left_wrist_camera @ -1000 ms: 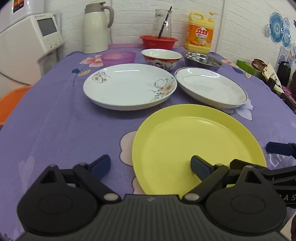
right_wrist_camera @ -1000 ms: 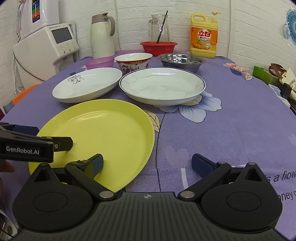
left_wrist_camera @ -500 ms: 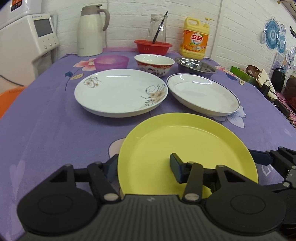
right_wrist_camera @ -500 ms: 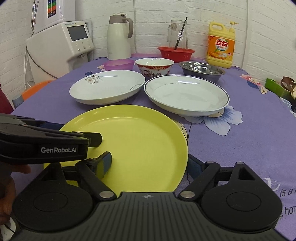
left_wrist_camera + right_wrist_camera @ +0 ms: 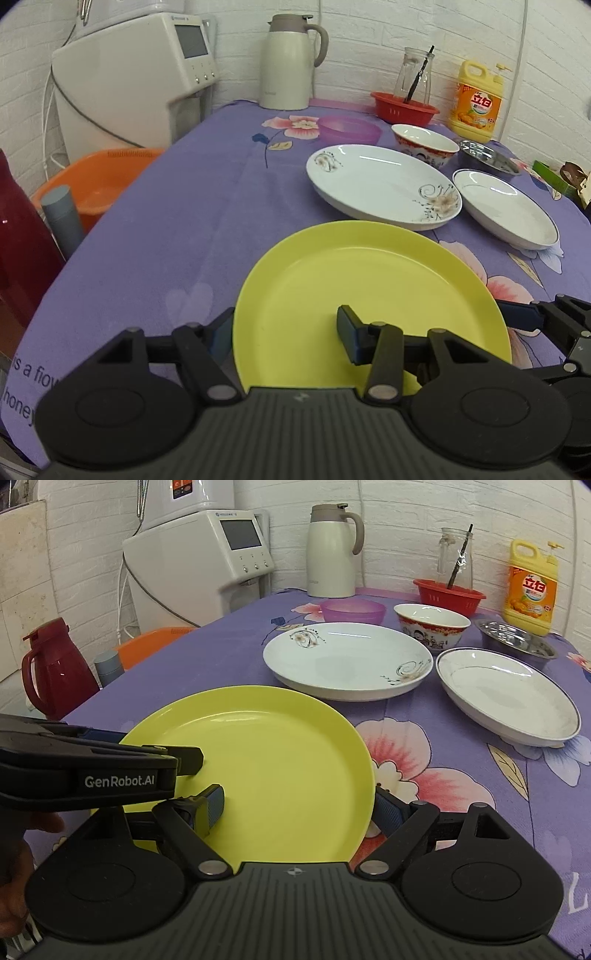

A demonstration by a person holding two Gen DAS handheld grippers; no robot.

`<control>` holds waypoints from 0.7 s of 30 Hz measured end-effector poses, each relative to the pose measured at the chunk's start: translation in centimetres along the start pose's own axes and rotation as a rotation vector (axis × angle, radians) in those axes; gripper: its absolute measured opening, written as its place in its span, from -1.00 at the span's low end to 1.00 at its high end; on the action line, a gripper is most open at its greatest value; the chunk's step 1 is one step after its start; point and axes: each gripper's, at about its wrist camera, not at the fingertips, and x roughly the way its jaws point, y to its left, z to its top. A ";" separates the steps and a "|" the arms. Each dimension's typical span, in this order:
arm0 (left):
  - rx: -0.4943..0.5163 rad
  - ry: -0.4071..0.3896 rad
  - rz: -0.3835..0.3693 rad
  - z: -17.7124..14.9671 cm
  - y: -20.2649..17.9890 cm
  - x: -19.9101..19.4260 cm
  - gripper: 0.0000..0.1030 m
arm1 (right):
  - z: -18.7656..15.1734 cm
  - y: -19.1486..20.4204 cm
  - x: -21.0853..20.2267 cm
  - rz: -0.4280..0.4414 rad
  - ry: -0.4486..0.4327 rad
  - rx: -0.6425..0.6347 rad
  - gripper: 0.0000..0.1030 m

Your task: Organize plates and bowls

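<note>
Whereas 1 second ago both tools stood wide beside the yellow plate (image 5: 369,295), the left hand-held gripper (image 5: 284,334) has since closed and now clamps the plate's near-left rim, 1 finger under the edge, 1 on the inner face. The right hand-held gripper (image 5: 295,808) likewise grasps the near-right rim. The view has swung left since then, exposing a red flask (image 5: 55,668) beside the surface (image 5: 184,221). The plate sits near the front edge, just before the floral plate (image 5: 384,184) and the blue-rimmed plate (image 5: 509,206).
</note>
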 end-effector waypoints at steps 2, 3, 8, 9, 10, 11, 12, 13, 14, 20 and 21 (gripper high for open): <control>0.005 0.000 -0.007 0.2 -0.2 0.4 -0.11 | 0.3 0.0 0.2 -0.011 0.004 0.001 1.00; 0.004 0.003 -0.010 0.2 -0.2 0.7 -0.11 | 0.3 -0.1 0.4 -0.018 0.010 0.003 1.00; -0.007 0.004 -0.042 0.0 0.0 1.5 0.01 | -0.1 0.0 0.8 -0.021 0.014 -0.002 1.00; -0.004 0.007 -0.048 0.0 0.0 1.5 0.11 | -0.1 0.0 0.8 -0.018 0.015 -0.002 1.00; -0.005 0.013 -0.063 0.1 0.2 1.5 0.19 | -0.1 0.0 0.7 -0.009 0.018 -0.002 1.00; -0.018 0.009 -0.077 0.3 0.6 1.4 0.23 | 0.0 -0.1 0.6 -0.002 0.021 -0.002 1.00; -0.033 -0.003 -0.080 0.5 1.0 1.2 0.36 | 0.1 -0.5 0.4 0.010 0.018 0.011 1.00; -0.044 -0.021 -0.076 0.8 1.4 1.0 0.41 | 0.3 -1.1 0.2 0.014 0.007 0.036 1.00; -0.049 -0.039 -0.071 1.3 1.7 0.8 0.41 | 0.6 -1.6 -0.1 0.011 -0.006 0.058 1.00; -0.084 -0.079 -0.065 4.9 3.1 2.4 0.44 | 3.4 -5.7 0.5 0.006 -0.039 0.167 1.00; -0.085 -0.081 -0.060 5.4 3.1 2.8 0.44 | 4.0 -6.3 1.2 0.022 -0.033 0.185 1.00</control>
